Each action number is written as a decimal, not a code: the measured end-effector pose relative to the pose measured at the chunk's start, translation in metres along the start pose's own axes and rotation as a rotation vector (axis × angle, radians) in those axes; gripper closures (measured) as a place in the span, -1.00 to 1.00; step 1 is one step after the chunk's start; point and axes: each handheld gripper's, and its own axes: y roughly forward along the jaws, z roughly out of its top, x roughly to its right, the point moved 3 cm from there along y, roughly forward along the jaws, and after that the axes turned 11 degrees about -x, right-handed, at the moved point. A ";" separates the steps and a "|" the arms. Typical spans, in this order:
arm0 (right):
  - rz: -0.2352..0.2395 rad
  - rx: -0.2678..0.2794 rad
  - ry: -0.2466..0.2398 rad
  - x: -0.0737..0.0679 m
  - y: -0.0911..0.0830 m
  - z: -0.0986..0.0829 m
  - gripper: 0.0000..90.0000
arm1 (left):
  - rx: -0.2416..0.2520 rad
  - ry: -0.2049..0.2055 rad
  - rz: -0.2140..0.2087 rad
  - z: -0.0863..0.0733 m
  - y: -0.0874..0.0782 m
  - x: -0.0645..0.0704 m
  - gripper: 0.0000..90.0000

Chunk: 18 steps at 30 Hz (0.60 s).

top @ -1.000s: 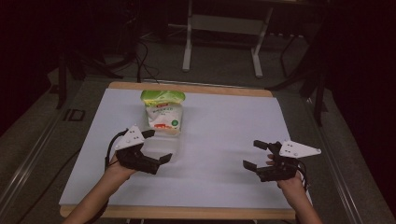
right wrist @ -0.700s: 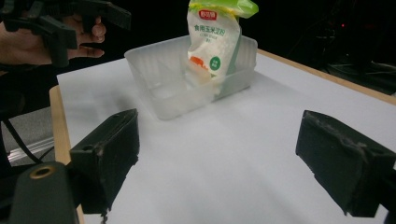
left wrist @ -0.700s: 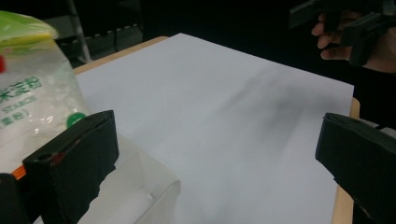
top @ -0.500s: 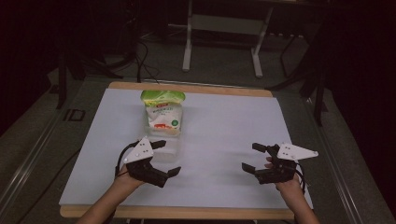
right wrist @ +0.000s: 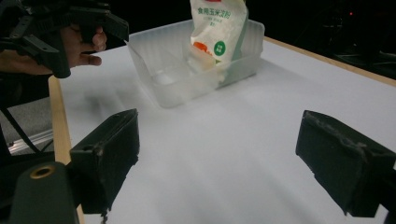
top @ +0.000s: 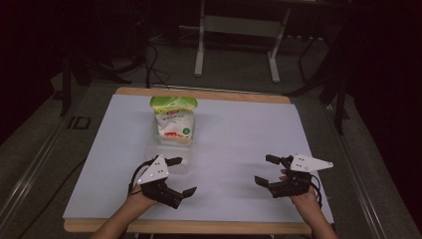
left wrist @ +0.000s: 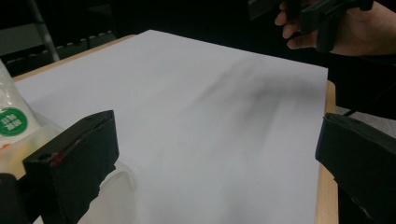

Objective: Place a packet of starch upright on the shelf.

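A white food bag [top: 173, 119] with a green top stands upright in the far end of a clear plastic container [top: 166, 149] on the white table. My left gripper [top: 184, 175] is open at the container's near right corner, holding nothing; its view shows the bag [left wrist: 9, 122] and the container rim [left wrist: 119, 175] at the left. My right gripper [top: 263, 170] is open and empty over the near right of the table. Its view looks across at the container [right wrist: 168, 84] and the bag [right wrist: 217, 28], with the left gripper [right wrist: 56, 32] beyond.
The white table top [top: 239, 129] has a wooden edge [top: 199, 226] at the near side. Beyond the far edge a dark floor holds a metal stand [top: 236, 30] and cables. Bare sheet lies between the two grippers.
My left gripper has drawn back toward the near edge and a little right, away from the container's side. The right gripper has barely shifted. The bag and container stay put.
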 end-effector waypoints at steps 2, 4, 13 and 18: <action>0.000 -0.006 -0.001 0.000 0.002 -0.001 -0.70 | 0.007 0.011 -0.008 -0.001 0.001 0.001 -1.00; 0.001 -0.014 -0.004 -0.001 0.003 -0.003 -0.70 | 0.006 0.020 -0.022 -0.003 0.003 0.003 -1.00; 0.019 -0.025 0.005 0.000 0.011 -0.007 -0.70 | -0.006 0.047 -0.058 -0.007 0.010 0.008 -1.00; 0.015 -0.034 0.009 0.002 0.014 -0.010 -0.70 | -0.013 0.059 -0.062 -0.008 0.014 0.009 -1.00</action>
